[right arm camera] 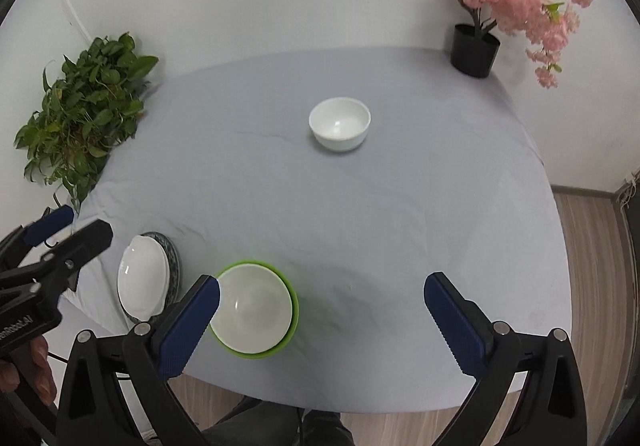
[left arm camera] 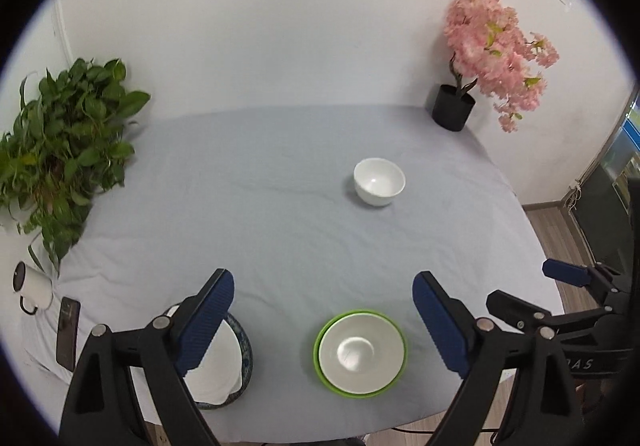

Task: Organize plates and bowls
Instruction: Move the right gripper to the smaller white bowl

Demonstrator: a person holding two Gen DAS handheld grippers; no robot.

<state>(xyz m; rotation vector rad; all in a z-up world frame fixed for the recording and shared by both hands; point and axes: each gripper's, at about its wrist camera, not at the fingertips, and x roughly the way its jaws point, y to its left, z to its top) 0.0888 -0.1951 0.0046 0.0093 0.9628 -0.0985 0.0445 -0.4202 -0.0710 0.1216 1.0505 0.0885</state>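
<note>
1. The left gripper (left arm camera: 323,320) hung above the near edge of the table (left arm camera: 280,206), its blue fingers (left arm camera: 206,320) spread wide with nothing between them.
2. The right gripper (right arm camera: 322,326) hung likewise over the near edge, fingers (right arm camera: 454,326) wide apart and empty.
3. A white bowl (left arm camera: 360,352) sat nested inside a green bowl (left arm camera: 320,346) near the table's near edge (only a green rim showed around it).
4. To their left lay a white plate (right arm camera: 142,278) on a blue-patterned plate (right arm camera: 172,250), also near the near edge.
5. A second white bowl (right arm camera: 340,123) stood alone toward the far middle, well apart from the stacks.
6. A leafy plant (left arm camera: 60,150) stood at the far left, a pink blossom tree (left arm camera: 496,42) in a black pot (left arm camera: 453,108) at the far right.
7. A mug (left arm camera: 34,286) and a phone (left arm camera: 68,330) lay at the left edge.
</note>
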